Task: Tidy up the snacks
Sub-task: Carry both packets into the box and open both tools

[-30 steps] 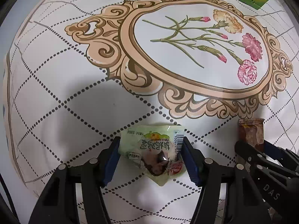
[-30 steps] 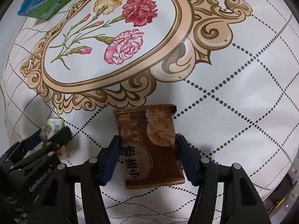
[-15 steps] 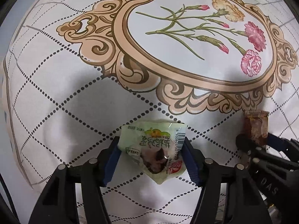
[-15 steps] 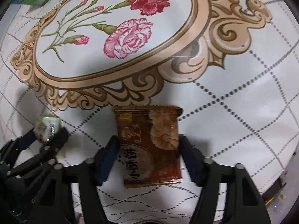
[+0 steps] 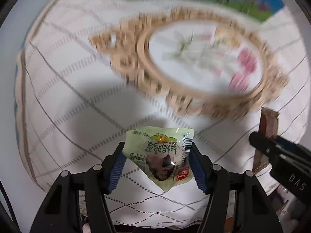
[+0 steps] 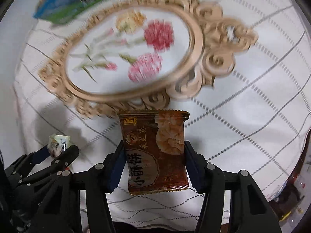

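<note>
green snack packet point(image 5: 159, 155): green Chinese print, upside down, not legible; barcode along its edge, digits partly readable "6 930..." | brown snack packet point(image 6: 155, 153): large characters "小酥饼", smaller script above too small to read | right gripper point(image 5: 279, 155) body: "DAS" | milk carton point(image 6: 64, 5): print blurred, unreadable

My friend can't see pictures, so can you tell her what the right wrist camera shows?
The right tool is shut on a brown snack packet, held above a white tablecloth printed with pink flowers. At the lower left, the left tool grips a small pale green packet. A blurred blue-green box sits far back.
</note>
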### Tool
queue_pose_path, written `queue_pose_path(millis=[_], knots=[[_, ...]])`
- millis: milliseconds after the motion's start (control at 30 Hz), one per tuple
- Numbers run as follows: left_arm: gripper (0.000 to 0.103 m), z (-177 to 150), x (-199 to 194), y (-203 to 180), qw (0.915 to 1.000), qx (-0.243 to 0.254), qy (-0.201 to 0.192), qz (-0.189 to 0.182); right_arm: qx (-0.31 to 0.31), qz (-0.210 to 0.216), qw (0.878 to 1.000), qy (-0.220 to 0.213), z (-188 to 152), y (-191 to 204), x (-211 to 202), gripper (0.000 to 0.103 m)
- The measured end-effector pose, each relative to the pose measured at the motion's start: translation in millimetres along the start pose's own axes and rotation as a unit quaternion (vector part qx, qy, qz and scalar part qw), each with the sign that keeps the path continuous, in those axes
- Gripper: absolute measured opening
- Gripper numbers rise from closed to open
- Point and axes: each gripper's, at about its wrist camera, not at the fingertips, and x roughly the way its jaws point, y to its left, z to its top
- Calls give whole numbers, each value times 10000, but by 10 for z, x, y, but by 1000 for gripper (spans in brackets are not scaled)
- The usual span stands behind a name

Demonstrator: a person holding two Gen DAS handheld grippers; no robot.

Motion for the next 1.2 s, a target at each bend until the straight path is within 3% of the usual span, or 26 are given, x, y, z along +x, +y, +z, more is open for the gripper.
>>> queue_pose_path(millis=[267, 467, 567, 800, 1000, 1200], knots=[[60, 1008, -1136, -219, 9940, 123, -908, -596, 61, 482, 9953, -841, 796, 139, -1067, 59], [60, 1869, -1470, -215, 9901, 302, -1152, -737, 170, 405, 9899, -1347, 1708, 198, -1556, 59], [60, 2340, -1382, -228, 9915, 331, -1078, -646, 275, 294, 9894, -1397, 2112, 192, -1577, 59], [60, 2971, -876, -175, 9965, 254, -618, -503, 622, 93, 9909, -1190, 2679, 16, -1298, 59], [60, 3174, -545, -147, 9980, 194, -355, -486, 675, -33, 9929, -984, 2849, -24, -1025, 59], [62, 3145, -309, -131, 9979, 183, -196, -595, 635, -136, 9944, -833, 2908, -11, -812, 60]])
